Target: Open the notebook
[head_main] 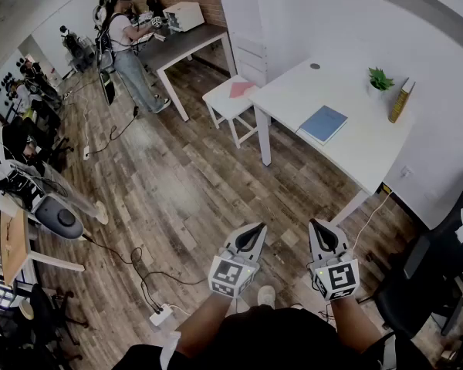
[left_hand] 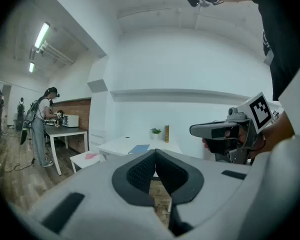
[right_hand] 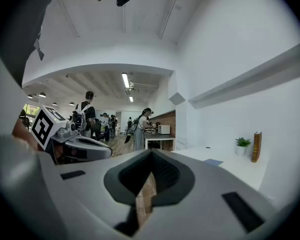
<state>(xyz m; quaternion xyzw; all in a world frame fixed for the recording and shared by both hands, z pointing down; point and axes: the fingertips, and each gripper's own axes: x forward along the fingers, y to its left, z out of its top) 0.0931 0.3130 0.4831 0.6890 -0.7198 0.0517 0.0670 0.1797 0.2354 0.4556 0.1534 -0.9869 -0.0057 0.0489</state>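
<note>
A closed blue notebook (head_main: 324,123) lies flat on the white table (head_main: 293,99), near its front edge; it also shows far off as a blue notebook (left_hand: 139,148) in the left gripper view and a thin blue notebook (right_hand: 213,162) in the right gripper view. My left gripper (head_main: 256,230) and right gripper (head_main: 319,227) are held side by side over the wooden floor, well short of the table. Both are shut with nothing between the jaws. Each gripper appears in the other's view: the right gripper (left_hand: 200,130) and the left gripper (right_hand: 102,151).
A small potted plant (head_main: 380,79) and an upright book (head_main: 401,100) stand at the table's far side. A white stool (head_main: 230,99) sits left of the table. A black chair (head_main: 440,268) is at my right. Cables (head_main: 139,264) trail on the floor. A person (head_main: 127,48) stands at a far desk.
</note>
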